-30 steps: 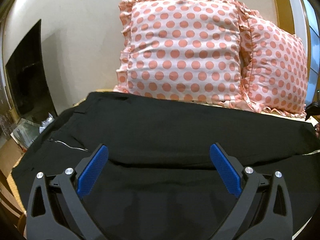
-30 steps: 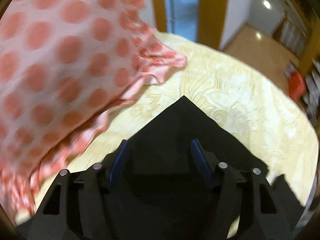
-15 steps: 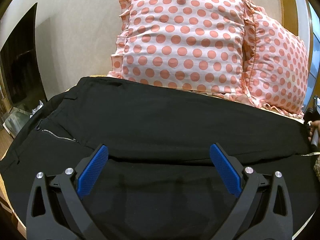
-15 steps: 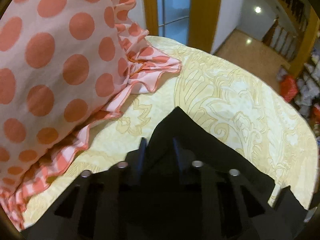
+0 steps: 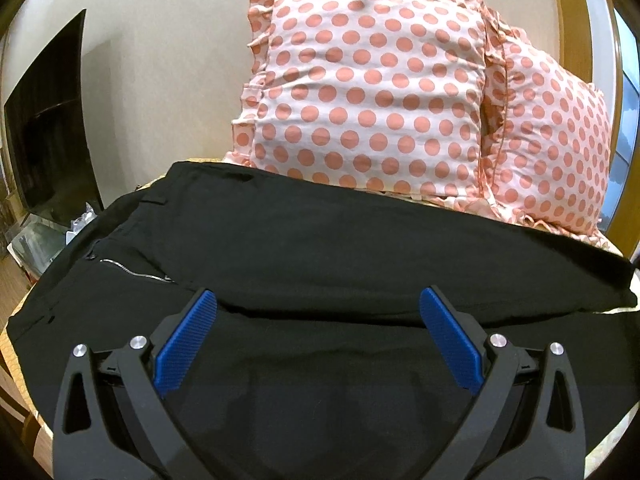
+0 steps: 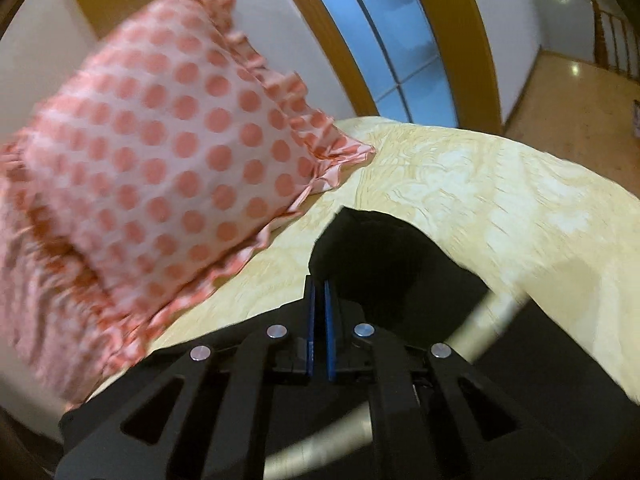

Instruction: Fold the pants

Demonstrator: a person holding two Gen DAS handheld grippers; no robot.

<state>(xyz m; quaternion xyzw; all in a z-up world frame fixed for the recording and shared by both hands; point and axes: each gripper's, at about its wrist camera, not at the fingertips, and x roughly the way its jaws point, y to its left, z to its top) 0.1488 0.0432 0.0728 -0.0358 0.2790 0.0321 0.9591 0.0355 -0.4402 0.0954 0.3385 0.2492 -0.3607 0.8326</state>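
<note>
Black pants lie flat on the yellow bedspread, both legs spread ahead of the left gripper, whose jaws stand apart over the cloth. Right gripper is clamped on a leg-end corner, lifted slightly. Polka-dot pillows sit beyond. Judgement: first fold just starting; all folds remain.

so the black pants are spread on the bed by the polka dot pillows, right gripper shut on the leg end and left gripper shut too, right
Not quite: the left gripper is open over the pants, as the left wrist view shows. The rest stands: right gripper shut on the leg end.
</note>
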